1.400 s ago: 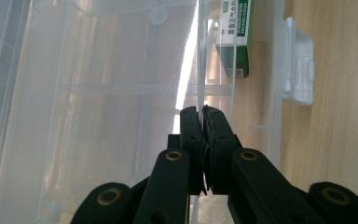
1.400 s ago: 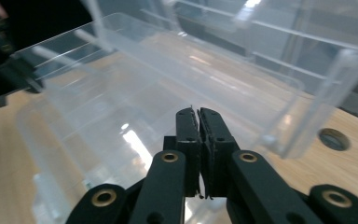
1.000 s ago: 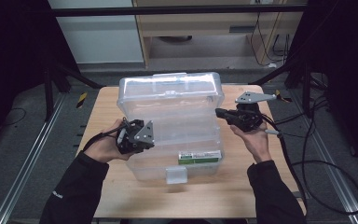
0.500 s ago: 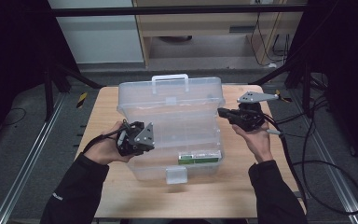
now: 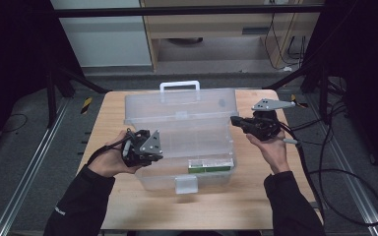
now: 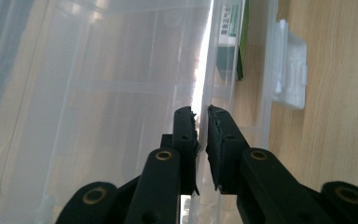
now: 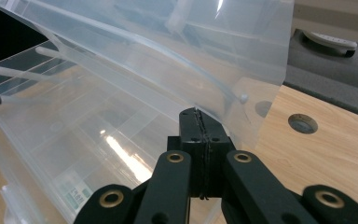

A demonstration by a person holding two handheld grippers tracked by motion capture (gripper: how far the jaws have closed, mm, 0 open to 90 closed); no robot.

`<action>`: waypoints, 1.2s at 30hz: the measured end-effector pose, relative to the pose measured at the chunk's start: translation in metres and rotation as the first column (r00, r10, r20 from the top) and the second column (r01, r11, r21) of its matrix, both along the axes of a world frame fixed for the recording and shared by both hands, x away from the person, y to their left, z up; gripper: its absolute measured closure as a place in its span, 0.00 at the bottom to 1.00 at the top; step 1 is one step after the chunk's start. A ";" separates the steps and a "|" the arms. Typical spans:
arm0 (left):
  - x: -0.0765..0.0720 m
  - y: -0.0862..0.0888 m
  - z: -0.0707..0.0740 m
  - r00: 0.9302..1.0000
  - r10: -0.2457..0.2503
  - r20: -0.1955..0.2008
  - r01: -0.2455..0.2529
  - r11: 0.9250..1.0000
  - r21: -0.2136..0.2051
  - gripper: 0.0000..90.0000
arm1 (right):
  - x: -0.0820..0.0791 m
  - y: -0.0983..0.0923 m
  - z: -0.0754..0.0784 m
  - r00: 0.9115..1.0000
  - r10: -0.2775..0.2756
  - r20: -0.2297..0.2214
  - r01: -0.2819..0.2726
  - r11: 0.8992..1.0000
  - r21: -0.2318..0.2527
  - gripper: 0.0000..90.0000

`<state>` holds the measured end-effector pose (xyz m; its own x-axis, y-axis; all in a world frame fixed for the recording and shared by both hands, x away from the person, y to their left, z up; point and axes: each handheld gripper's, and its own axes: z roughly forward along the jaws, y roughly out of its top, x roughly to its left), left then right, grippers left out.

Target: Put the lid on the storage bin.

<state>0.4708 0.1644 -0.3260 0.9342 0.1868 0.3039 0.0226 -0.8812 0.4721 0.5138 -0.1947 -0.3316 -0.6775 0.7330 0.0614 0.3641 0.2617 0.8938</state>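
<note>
A clear plastic box (image 5: 211,179) stands on the wooden table (image 5: 256,206) with its lid (image 5: 182,105) tilted up and back, the white handle (image 5: 179,86) on the far side. A green and white packet (image 5: 209,166) lies inside near the front. My left gripper (image 5: 158,155) is at the box's left wall. Its jaws (image 6: 201,114) have just been opening and stand a narrow gap apart, with the wall's rim (image 6: 200,88) between them and not pressed. My right gripper (image 5: 234,120) is shut (image 7: 198,113) on the lid's right edge (image 7: 261,93).
The box's front latch (image 5: 186,184) hangs open toward me. A round hole (image 7: 303,122) is in the tabletop right of the box. Cables (image 5: 325,172) trail off the table's right side. A cabinet (image 5: 211,29) and dark frame bars stand beyond the far edge.
The lid has swung further up and back, and its handle has come into view at the far side. Both hands have kept their places.
</note>
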 end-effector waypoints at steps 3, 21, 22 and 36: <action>-0.003 0.004 0.004 1.000 0.021 0.006 -0.021 0.999 -0.031 0.85 | -0.001 0.000 -0.001 1.000 0.002 -0.003 -0.002 1.000 0.003 1.00; -0.014 0.071 0.009 0.978 0.209 0.025 -0.201 0.962 -0.183 0.75 | -0.005 -0.001 -0.004 1.000 0.015 -0.005 -0.015 1.000 -0.007 1.00; -0.014 0.076 0.009 0.975 0.221 0.021 -0.213 0.959 -0.184 0.75 | -0.005 -0.001 -0.004 1.000 0.017 -0.006 -0.017 1.000 -0.008 1.00; -0.005 0.115 -0.012 0.937 0.349 -0.031 -0.346 0.911 -0.224 0.75 | -0.009 -0.001 -0.007 1.000 0.019 -0.010 -0.019 1.000 -0.015 1.00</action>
